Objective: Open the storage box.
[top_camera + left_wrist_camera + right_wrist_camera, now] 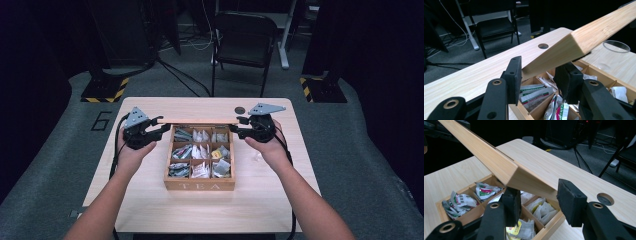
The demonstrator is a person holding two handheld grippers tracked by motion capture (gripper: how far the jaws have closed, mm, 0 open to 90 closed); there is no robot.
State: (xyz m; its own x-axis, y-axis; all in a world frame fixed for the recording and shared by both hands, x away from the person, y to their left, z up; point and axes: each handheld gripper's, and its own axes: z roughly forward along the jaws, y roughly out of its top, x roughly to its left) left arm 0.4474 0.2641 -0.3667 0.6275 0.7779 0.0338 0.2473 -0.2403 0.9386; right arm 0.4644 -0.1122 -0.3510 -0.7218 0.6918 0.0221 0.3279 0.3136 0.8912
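The lid (pixel 198 121) is a pale, thick wooden frame with a light grain and squared edges. It stands raised on its back edge above the far side of the box (pixel 200 186), so in the high view it reads as a thin strip between the two tools. In the left gripper view its corner (pixel 564 50) slopes up to the right, with a smooth end face and a broad side. In the right gripper view the other corner (pixel 506 173) slopes up to the left.

The left tool (pixel 161 131) is clamped on the lid's left end; its pads (pixel 515 72) press on both sides of the wood. The right tool (pixel 239 125) has the lid's right end between its jaws. One pad (pixel 511 201) sits under the wood, while the other pad (pixel 570 201) stands beside the edge, and I cannot tell whether it touches.

The box is wooden, marked TEA on its front wall, and sits mid-counter (pixel 150 205). It has nine compartments holding crumpled tea bags (pixel 200 152) in white, green and yellow wrappers. A round hole (pixel 240 110) lies in the counter beyond the box.
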